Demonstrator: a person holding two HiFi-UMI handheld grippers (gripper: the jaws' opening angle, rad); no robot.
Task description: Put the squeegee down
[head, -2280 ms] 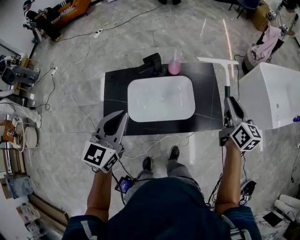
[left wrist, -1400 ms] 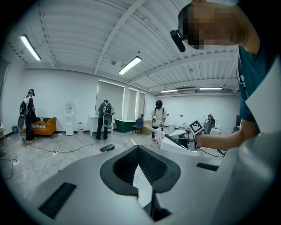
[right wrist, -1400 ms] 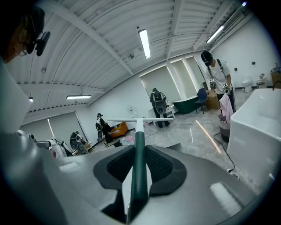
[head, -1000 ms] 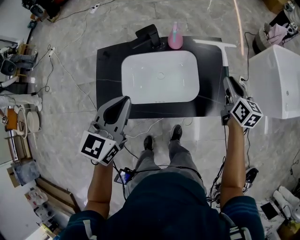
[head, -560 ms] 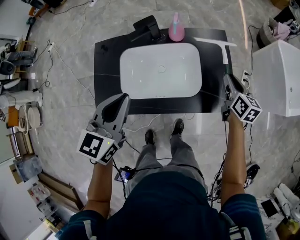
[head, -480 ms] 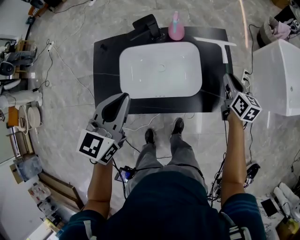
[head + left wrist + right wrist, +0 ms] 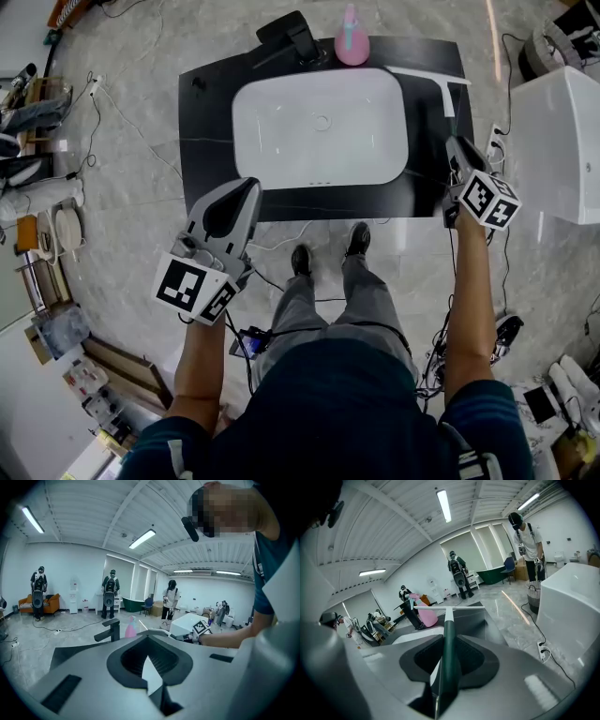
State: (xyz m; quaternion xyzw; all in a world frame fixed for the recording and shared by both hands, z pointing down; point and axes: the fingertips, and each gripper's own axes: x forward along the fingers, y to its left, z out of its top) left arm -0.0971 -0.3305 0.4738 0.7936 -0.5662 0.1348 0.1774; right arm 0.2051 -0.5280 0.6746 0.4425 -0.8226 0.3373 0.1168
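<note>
The squeegee has a dark green handle (image 7: 449,644) and a white blade (image 7: 427,74). My right gripper (image 7: 453,142) is shut on the handle. The blade hangs over the back right corner of the black countertop (image 7: 202,141), right of the white sink (image 7: 319,127); I cannot tell if it touches. In the right gripper view the handle runs straight out between the jaws to the blade (image 7: 447,607). My left gripper (image 7: 251,185) is held in front of the counter's left front edge, shut with nothing in it. In its own view the left gripper (image 7: 149,638) shows tips together.
A black faucet (image 7: 291,37) and a pink bottle (image 7: 352,39) stand behind the sink. A white tub (image 7: 562,141) sits close on the right. Cables (image 7: 309,234) lie on the marble floor near the person's feet. Other people (image 7: 109,595) stand far back in the room.
My right gripper has sunk with the squeegee, bringing it lower over the counter's right side. The left gripper dropped a little. Neither grip has changed.
</note>
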